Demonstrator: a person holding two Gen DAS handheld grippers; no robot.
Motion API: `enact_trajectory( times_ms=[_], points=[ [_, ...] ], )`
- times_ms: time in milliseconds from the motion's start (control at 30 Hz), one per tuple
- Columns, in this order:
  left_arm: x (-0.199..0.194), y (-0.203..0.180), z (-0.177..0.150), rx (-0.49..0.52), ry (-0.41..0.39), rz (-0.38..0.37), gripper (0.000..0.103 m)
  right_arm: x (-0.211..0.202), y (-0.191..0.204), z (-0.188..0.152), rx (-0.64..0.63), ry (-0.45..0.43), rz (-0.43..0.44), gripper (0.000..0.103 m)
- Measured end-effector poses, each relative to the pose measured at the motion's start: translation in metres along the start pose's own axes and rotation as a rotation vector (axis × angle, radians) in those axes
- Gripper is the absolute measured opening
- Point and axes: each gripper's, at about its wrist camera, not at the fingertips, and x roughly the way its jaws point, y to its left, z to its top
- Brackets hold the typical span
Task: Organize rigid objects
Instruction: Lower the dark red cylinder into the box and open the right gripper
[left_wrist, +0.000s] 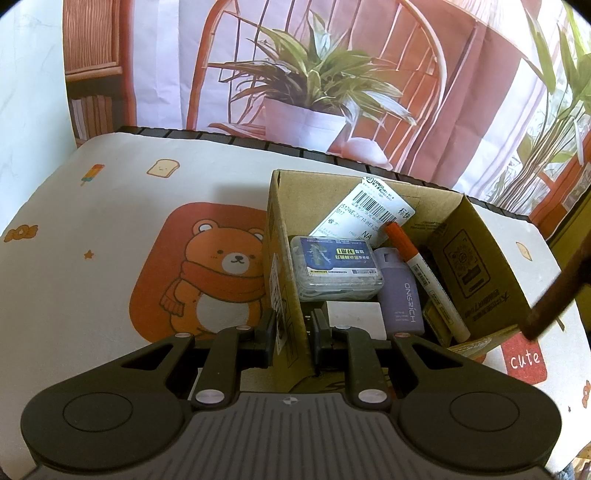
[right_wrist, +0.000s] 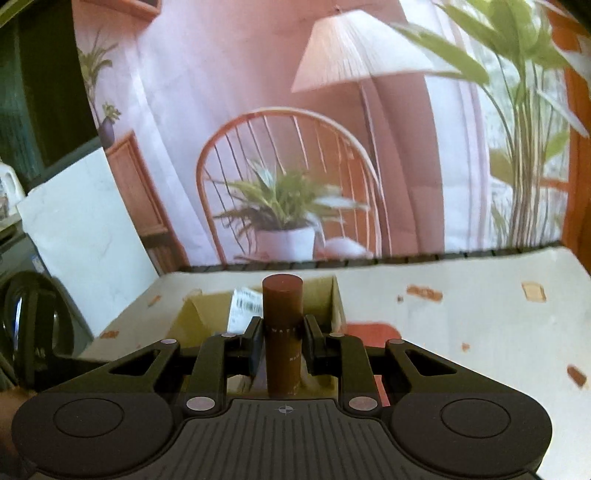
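Observation:
An open cardboard box (left_wrist: 476, 258) stands on the table. It holds a clear plastic case with a blue label (left_wrist: 334, 266), a purple bottle (left_wrist: 400, 295), an orange-capped white marker (left_wrist: 428, 280), a white block and a paper with a barcode (left_wrist: 369, 210). My left gripper (left_wrist: 293, 332) is shut on the box's left wall (left_wrist: 286, 295), one finger outside and one inside. My right gripper (right_wrist: 282, 339) is shut on a brown cylindrical tube (right_wrist: 282, 317), held upright above the box (right_wrist: 334, 306). The tube's end shows at the right of the left wrist view (left_wrist: 554, 295).
The table is covered with a white cloth printed with a bear (left_wrist: 218, 269) and small snacks. A printed backdrop of a chair and potted plant (left_wrist: 314, 85) hangs behind the table. A white board (right_wrist: 81, 236) leans at the left.

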Motion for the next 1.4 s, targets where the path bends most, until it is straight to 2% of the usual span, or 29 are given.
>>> enact_trajectory(
  times_ms=[167,333,467,633,900,1133,1400],
  points=[
    [0.0,0.0,0.0,-0.002,0.001,-0.002,0.021,0.009,0.003,0.009,-0.028,-0.008,0.006,0.021],
    [0.0,0.0,0.0,-0.001,0.001,-0.002,0.021,0.025,0.011,0.009,-0.061,0.03,0.008,0.021],
    [0.0,0.001,0.0,-0.004,0.003,-0.005,0.021,0.045,0.015,0.007,-0.092,0.111,-0.017,0.021],
    [0.0,0.001,0.0,-0.004,0.003,-0.007,0.021,0.073,0.028,0.007,-0.188,0.209,-0.009,0.021],
    [0.001,0.001,0.001,-0.004,0.005,-0.008,0.021,0.112,0.039,-0.004,-0.245,0.32,0.015,0.021],
    [0.001,0.001,0.001,-0.003,0.005,-0.008,0.021,0.134,0.045,-0.007,-0.262,0.347,0.001,0.021],
    [0.002,0.0,0.001,-0.001,0.005,-0.006,0.021,0.147,0.041,-0.013,-0.222,0.347,-0.024,0.021]
  ],
)
